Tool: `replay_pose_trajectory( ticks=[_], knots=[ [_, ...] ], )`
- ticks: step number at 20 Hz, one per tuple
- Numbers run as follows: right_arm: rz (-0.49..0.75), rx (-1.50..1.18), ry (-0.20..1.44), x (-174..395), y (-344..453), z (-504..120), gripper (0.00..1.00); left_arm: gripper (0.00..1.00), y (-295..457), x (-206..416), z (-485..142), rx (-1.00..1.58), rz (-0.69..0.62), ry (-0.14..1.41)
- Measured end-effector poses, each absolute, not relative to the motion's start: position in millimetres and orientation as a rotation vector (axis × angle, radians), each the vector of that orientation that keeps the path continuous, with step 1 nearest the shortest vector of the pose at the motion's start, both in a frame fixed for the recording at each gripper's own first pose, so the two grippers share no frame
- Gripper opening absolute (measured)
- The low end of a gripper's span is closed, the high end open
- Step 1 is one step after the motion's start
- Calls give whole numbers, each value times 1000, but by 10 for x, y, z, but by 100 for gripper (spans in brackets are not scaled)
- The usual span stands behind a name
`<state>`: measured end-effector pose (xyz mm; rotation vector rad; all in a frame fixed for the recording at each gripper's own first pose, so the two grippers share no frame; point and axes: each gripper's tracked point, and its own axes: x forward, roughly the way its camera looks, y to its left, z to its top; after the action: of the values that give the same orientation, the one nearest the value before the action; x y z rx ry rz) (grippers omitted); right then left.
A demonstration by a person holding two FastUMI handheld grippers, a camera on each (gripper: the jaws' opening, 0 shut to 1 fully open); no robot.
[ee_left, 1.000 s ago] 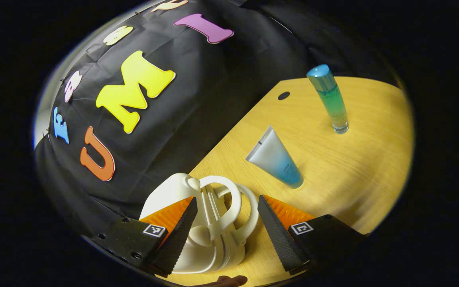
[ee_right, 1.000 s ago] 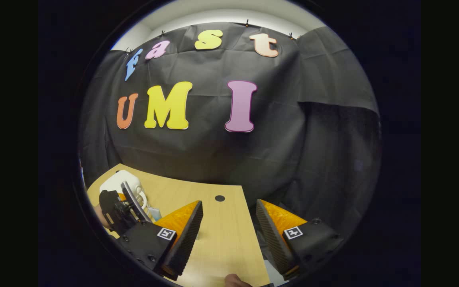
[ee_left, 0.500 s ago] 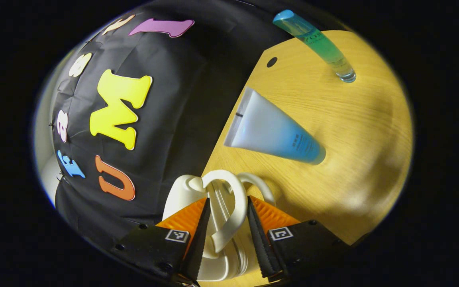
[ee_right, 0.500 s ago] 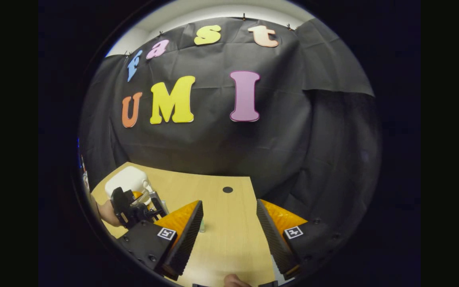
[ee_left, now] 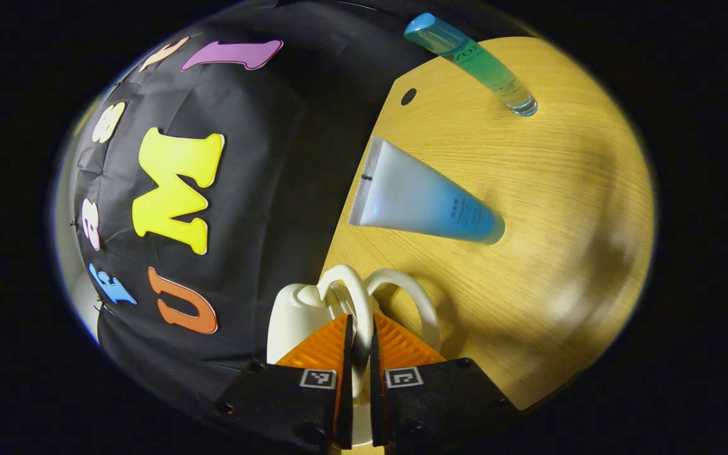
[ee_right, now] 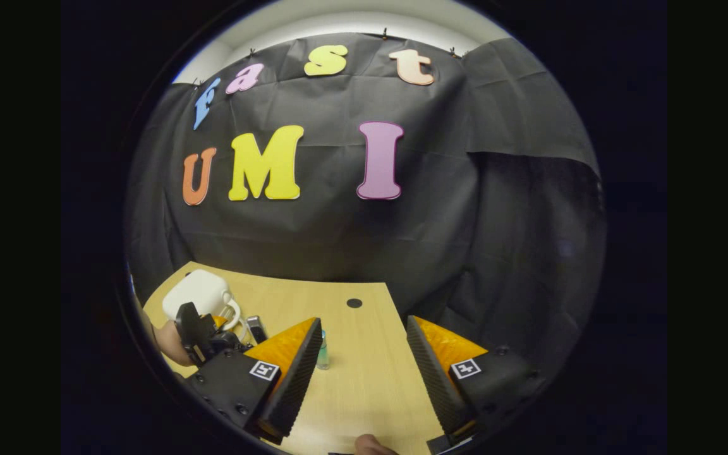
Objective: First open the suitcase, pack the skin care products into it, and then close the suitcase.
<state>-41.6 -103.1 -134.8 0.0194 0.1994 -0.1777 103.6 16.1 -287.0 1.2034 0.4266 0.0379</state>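
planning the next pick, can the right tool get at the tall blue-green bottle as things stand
Probably yes. The right tool is open and holds nothing, and the tall blue-green bottle stands upright on the wooden table just ahead beside one finger. The left tool is busy, shut on the white suitcase handle, well aside.

Left gripper (ee_left: 357, 354) jaws nearly closed; right gripper (ee_right: 364, 360) jaws wide apart.

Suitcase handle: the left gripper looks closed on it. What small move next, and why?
Probably lift that handle to swing the suitcase open: the left gripper is shut on one handle loop, and the tube and bottle stand unpacked on the table.
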Motion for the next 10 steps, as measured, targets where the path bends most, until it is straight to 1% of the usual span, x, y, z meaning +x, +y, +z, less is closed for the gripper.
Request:
replay_pose_trajectory(
  ticks=[2,4,6,10],
  knots=[
    [-212,11,200,-438,-957,-1331,80,8,169,1001,-2794,1159,34,396],
    [-239,14,204,-444,-866,-1295,80,5,196,964,-2711,1130,18,384],
    [-269,4,197,-446,-797,-1233,80,3,229,928,-2576,1090,1,375],
    [-333,-11,179,-420,-713,-1084,80,3,349,825,-2131,928,-6,350]
  ],
)
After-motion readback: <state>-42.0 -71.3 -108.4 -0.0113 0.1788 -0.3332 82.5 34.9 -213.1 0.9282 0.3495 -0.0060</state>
